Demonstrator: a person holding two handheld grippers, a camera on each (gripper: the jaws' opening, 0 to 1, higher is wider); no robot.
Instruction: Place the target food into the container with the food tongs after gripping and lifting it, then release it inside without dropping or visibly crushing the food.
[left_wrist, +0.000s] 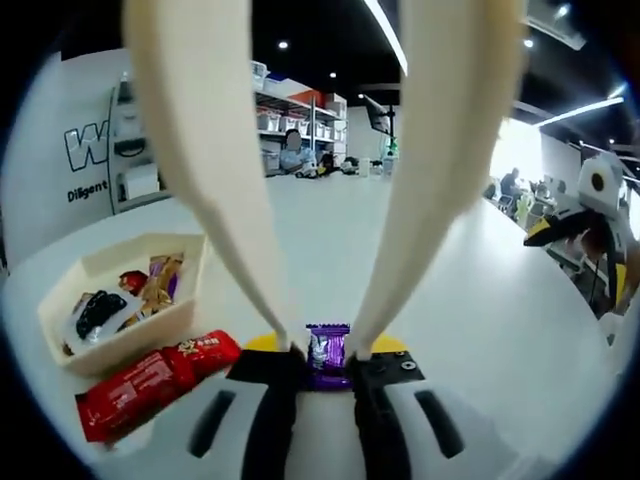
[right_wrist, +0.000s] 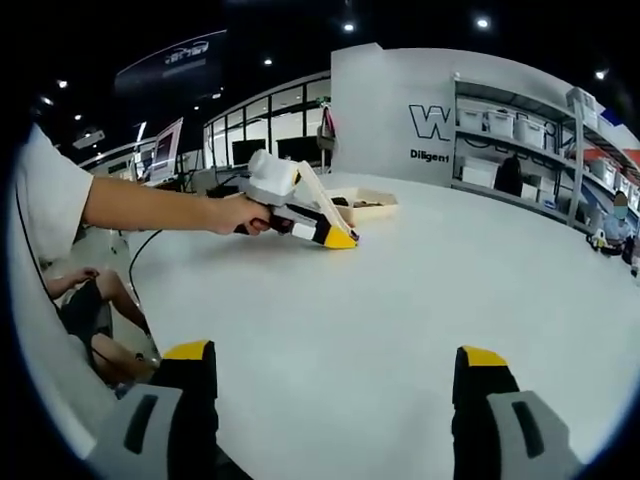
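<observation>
A pair of cream food tongs (left_wrist: 215, 180) runs along my left gripper (left_wrist: 328, 362), whose jaws are shut on it. The tong tips pinch a small purple wrapped candy (left_wrist: 327, 352) low over the white table (left_wrist: 440, 280); I cannot tell whether the candy touches the table. The cream container (left_wrist: 60, 305) stands to the left, with several wrapped snacks in it. A red snack packet (left_wrist: 150, 382) lies in front of it. In the right gripper view, the left gripper (right_wrist: 338, 238) is held by a hand next to the container (right_wrist: 372, 203). My right gripper (right_wrist: 335, 365) is open over bare table.
The person's arm (right_wrist: 160, 208) reaches in from the left. Someone's legs (right_wrist: 95, 300) show beside the table's left edge. Shelving with bins (right_wrist: 520, 135) lines the far wall. The white table (right_wrist: 400, 300) spreads wide between the two grippers.
</observation>
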